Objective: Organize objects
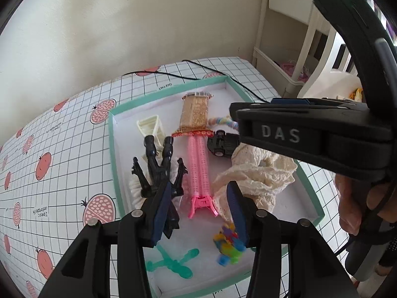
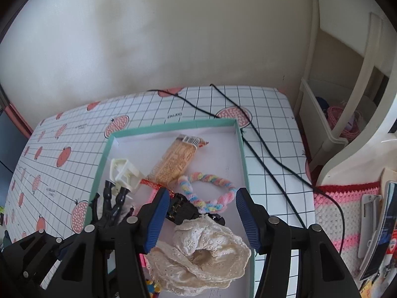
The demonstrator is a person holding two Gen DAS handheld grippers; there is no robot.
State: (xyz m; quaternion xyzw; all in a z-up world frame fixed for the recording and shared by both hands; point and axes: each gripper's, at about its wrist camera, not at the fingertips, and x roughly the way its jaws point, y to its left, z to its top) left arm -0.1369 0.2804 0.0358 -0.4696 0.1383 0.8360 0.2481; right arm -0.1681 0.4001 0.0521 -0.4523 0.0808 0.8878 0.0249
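A white tray with a teal rim (image 1: 114, 164) holds the objects. My left gripper (image 1: 199, 208) hangs open over pink hair curlers (image 1: 199, 166). A black action figure (image 1: 158, 166) lies legs up against its left finger. My right gripper (image 2: 202, 213) is open above a cream lace scrunchie (image 2: 203, 250), with a black toy car (image 2: 183, 208) just beyond. Also in the tray are a snack bar (image 2: 173, 164), a pastel braided ring (image 2: 211, 188), a white plastic piece (image 2: 125, 171), coloured beads (image 1: 229, 243) and a teal plastic toy (image 1: 173, 263).
The tray sits on a grid-patterned cloth with fruit prints (image 2: 62, 149). Black cables (image 2: 260, 154) run past the tray's right side. A cream shelf unit (image 2: 322, 134) and a pink crochet cloth (image 2: 347, 211) stand to the right. A hand (image 1: 352, 203) holds the right gripper.
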